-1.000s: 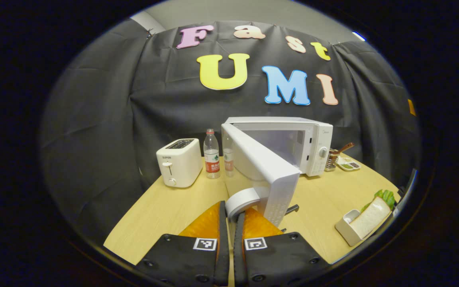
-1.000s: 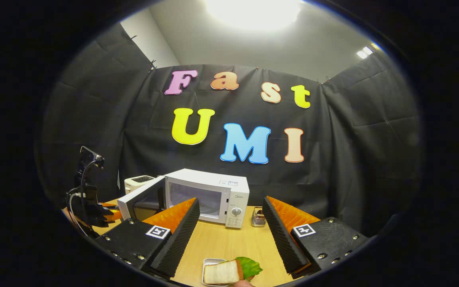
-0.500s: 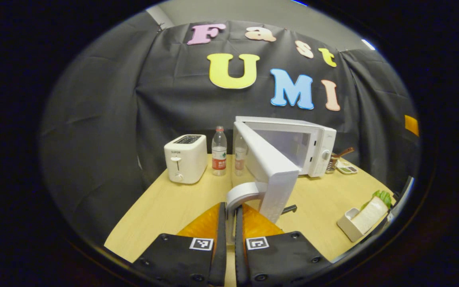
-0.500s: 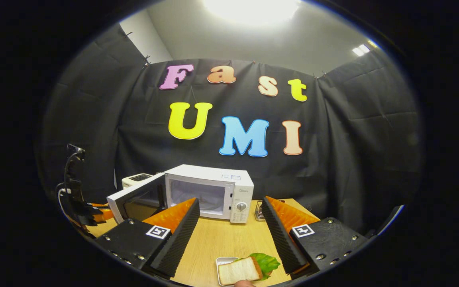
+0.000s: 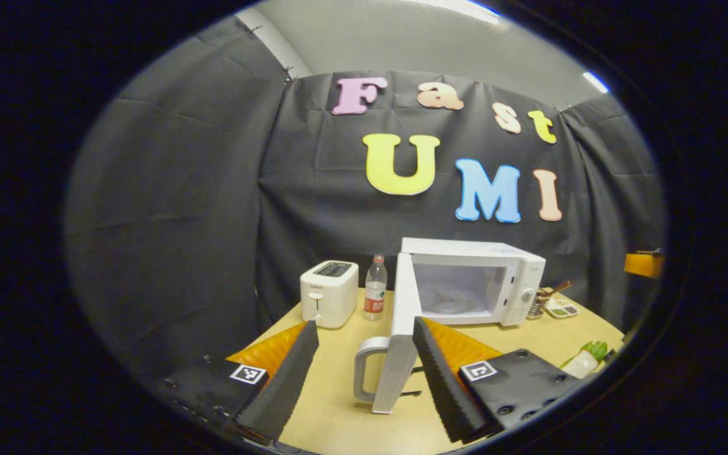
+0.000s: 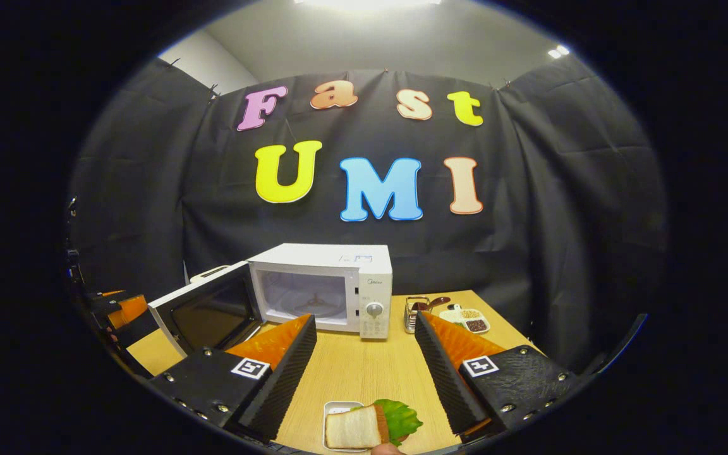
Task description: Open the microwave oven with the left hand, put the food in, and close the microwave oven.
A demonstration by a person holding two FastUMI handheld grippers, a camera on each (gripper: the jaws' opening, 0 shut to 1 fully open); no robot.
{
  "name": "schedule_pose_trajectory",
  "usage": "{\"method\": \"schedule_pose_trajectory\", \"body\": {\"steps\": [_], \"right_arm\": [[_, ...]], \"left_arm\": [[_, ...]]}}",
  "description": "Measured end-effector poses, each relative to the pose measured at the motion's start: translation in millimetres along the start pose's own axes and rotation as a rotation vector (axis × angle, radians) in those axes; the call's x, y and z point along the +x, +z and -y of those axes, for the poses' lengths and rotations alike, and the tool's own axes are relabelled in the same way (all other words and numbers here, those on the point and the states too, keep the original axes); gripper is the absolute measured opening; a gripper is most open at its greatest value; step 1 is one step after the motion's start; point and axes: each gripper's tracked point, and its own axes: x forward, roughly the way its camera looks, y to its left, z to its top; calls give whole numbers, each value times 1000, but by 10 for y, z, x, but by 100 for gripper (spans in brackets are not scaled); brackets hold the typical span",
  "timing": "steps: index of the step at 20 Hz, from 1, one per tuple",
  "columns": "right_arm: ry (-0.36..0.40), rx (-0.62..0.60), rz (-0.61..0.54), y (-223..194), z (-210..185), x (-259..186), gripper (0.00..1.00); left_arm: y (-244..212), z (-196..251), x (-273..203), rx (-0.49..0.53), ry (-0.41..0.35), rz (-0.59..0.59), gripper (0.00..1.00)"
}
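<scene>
The white microwave (image 5: 515, 268) stands at the back of the table with its door (image 5: 402, 341) swung wide open and the cavity showing. My left gripper (image 5: 364, 326) is open; the door handle (image 5: 364, 373) stands between its spread fingers, untouched by either. A sandwich with lettuce (image 6: 364, 426) lies in a small white tray (image 6: 332, 409) at the near table edge. It sits just below and between the fingers of my open right gripper (image 6: 364, 318). From the right gripper view the microwave (image 6: 339, 272) and its door (image 6: 206, 313) are ahead, with the left gripper (image 6: 117, 309) at far left.
A white toaster (image 5: 329, 294) and a water bottle (image 5: 375, 296) stand left of the microwave. A cutlery holder (image 6: 416, 314) and a condiment dish (image 6: 465, 318) sit to its right. Black cloth walls close in the wooden table (image 6: 364, 373).
My left gripper has let go of the door handle, spread its fingers and drawn back. The door has swung wider open. The right gripper has stayed open above the sandwich.
</scene>
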Motion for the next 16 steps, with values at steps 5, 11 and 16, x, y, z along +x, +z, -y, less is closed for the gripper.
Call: {"method": "schedule_pose_trajectory", "body": {"steps": [5,11,16], "right_arm": [[90,173,-174,-400,234,151,95],[163,328,-400,-998,440,325,98],[237,341,-559,-1489,432,284,99]], "left_arm": [[343,223,-290,9,34,73,96],[423,435,-372,11,78,88,94],[402,567,-447,56,115,77,96]]}}
